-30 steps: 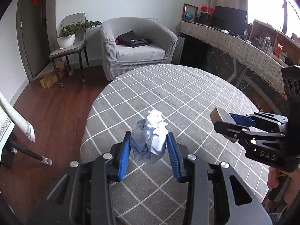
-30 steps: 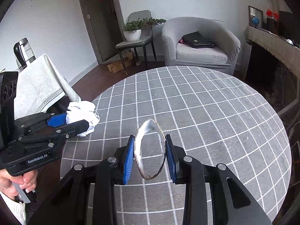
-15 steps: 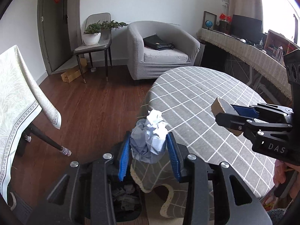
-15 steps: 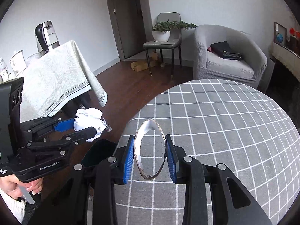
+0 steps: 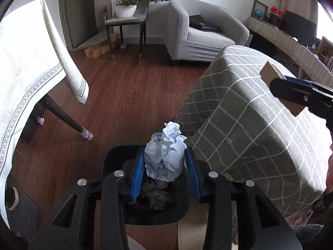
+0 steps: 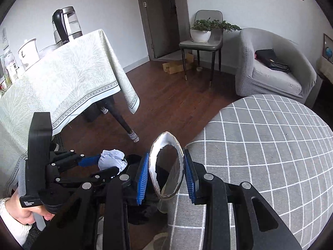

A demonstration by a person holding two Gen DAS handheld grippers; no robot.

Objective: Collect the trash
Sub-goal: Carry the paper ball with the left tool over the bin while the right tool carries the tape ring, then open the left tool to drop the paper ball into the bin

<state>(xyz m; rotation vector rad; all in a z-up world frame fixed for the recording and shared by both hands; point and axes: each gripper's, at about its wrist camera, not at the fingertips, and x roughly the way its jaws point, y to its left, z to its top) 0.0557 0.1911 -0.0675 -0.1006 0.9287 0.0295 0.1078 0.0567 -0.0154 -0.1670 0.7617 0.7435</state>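
A grey armchair (image 6: pixel 274 70) holds a black bag (image 6: pixel 270 59); beside it a chair (image 6: pixel 200 43) carries a potted plant (image 6: pixel 206 30), a kettle (image 6: pixel 65 25) on the cream-clothed table (image 6: pixel 62 83)

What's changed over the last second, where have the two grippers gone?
Both grippers swung left, off the checked table toward the floor. The left gripper now holds its crumpled paper ball over the black bin; the right gripper with its squashed cardboard tube is at the table's edge. Nothing was let go; both grips are unchanged.
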